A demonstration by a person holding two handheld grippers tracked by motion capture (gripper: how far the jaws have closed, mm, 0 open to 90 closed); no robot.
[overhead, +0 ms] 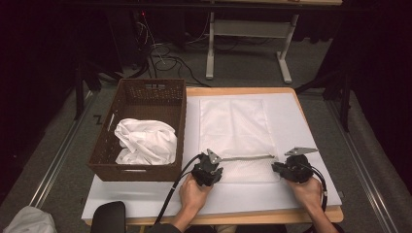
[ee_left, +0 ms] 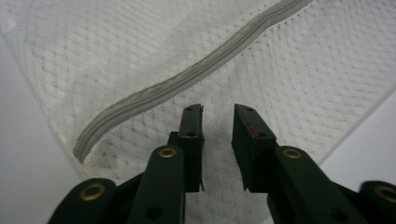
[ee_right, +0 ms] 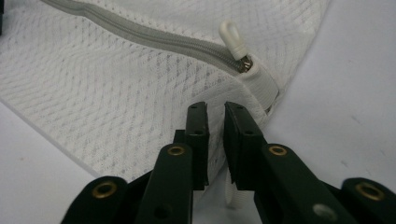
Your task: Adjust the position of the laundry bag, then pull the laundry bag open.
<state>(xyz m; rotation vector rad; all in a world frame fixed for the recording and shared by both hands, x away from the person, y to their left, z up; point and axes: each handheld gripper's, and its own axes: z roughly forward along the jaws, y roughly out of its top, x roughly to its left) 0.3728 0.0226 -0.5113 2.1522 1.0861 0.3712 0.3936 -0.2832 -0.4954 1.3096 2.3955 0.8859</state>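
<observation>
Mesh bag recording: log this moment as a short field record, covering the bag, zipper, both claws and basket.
bag: white mesh bag lying flat on the white board
zipper: closed along the near edge, pull tab at the right end
left claw: jaws slightly apart over the mesh just below the zipper's left end
right claw: jaws narrowly apart at the bag's right corner, below the tab
basket: brown wicker basket left of the bag, holding white cloth

High view: dim, soft and grainy; surroundings fall to near black, the white counter (overhead: 301, 126) lit from above, brightest area. Faint shadows under each gripper. Gripper views: evenly lit, no glare; mesh bag (ee_left: 140, 60) beyond the jaws fairly sharp, jaw bases nearest the lens blurred; faint shadow below the jaws.
</observation>
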